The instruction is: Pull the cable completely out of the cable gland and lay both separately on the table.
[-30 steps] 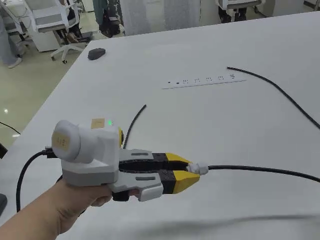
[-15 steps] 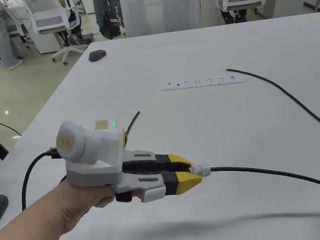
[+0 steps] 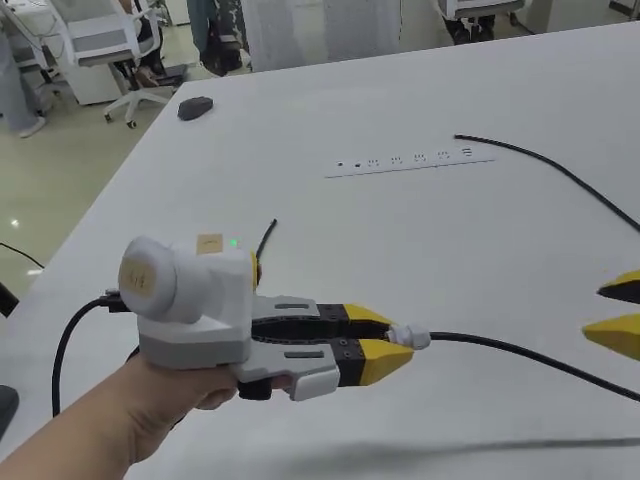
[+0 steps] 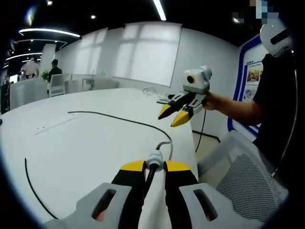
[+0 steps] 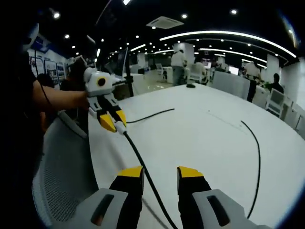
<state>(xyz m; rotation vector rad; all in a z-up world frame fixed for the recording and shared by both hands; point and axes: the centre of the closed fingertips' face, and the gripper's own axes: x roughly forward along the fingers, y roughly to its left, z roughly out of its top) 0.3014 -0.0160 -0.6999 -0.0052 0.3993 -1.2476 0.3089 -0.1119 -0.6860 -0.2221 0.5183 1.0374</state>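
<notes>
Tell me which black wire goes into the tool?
The cable running out of the cable gland that the left tool grips. The other black cable lies free by the power strip.

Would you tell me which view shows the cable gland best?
Left gripper view: the gland sits close, centred between the jaws. Head view shows it side-on; right gripper view, small and far.

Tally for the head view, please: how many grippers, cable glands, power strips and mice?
grippers: 2, the left gripper and the right gripper
cable gland: 1
power strip: 1
mouse: 1
total: 5
</notes>
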